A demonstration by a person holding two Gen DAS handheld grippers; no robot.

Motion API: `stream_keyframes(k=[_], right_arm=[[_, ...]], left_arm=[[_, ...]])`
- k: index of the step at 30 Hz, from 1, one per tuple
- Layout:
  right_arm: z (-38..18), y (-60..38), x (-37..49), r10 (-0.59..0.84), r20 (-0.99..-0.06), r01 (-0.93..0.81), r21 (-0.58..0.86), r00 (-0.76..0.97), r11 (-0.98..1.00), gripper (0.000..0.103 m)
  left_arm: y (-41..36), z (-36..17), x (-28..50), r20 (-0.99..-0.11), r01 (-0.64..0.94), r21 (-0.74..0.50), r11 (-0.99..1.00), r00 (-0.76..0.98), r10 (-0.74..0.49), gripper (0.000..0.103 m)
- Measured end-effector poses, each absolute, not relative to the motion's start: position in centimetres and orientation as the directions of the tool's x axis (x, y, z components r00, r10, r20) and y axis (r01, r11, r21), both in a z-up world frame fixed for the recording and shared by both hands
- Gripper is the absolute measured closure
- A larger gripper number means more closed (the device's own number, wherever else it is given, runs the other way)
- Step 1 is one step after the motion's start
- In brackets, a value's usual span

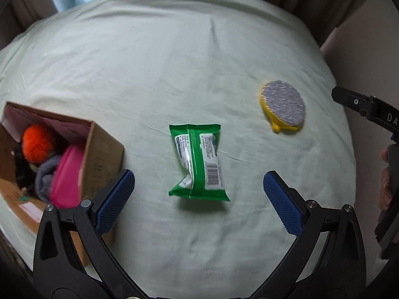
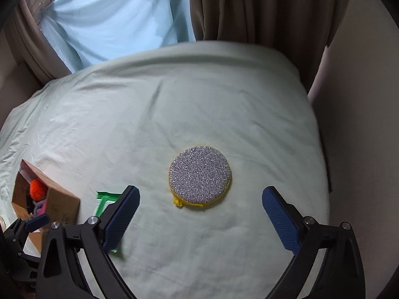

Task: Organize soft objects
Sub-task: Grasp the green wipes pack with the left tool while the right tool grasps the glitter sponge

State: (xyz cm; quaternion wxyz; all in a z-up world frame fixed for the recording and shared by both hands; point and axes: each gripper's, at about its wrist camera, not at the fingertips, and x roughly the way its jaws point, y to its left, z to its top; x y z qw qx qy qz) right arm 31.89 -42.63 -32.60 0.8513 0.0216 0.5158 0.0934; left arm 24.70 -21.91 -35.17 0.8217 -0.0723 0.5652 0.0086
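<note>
Left gripper [image 1: 199, 186]: jaws spread wide, empty, straddling the green wipes packet [image 1: 198, 162] lying flat mid-bed. Right gripper [image 2: 200, 201]: jaws also wide apart, empty, lined up on the round scrubber [image 2: 200, 178], which lies nearer the bed's right edge.

Cardboard box [image 1: 104, 154] at the bed's left edge already holds an orange pompom [image 1: 37, 143] and pink item.

Judgement: descend straight, centre each item between the pads, close across the packet's narrow waist. Sheet [image 1: 174, 62] is loose; avoid pinching it.
</note>
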Motion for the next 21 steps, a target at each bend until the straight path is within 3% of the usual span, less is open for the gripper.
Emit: stream_keyframes(k=[9, 14, 21], right_arm=[[-41.7, -40.8, 37.0, 0.189, -0.930, -0.149, 0.148, 0.314, 0.978, 0.005], [-44.1, -40.4, 38.4, 0.176, -0.944, -0.144, 0.140, 0.278, 0.980, 0.005], [-45.2, -39.8, 38.2, 0.133, -0.946, -0.178, 0.082, 0.296, 0.981, 0.005]], left_arm=[[-22.8, -42.0, 28.5, -0.960, -0.119, -0.107, 0.987, 0.271, -0.071, 0.000], [-23.1, -44.4, 29.3, -0.971, -0.111, -0.090, 0.990, 0.232, -0.063, 0.001], [-23.2, -46.1, 30.3, -0.978, -0.085, -0.064, 0.994, 0.206, -0.045, 0.009]])
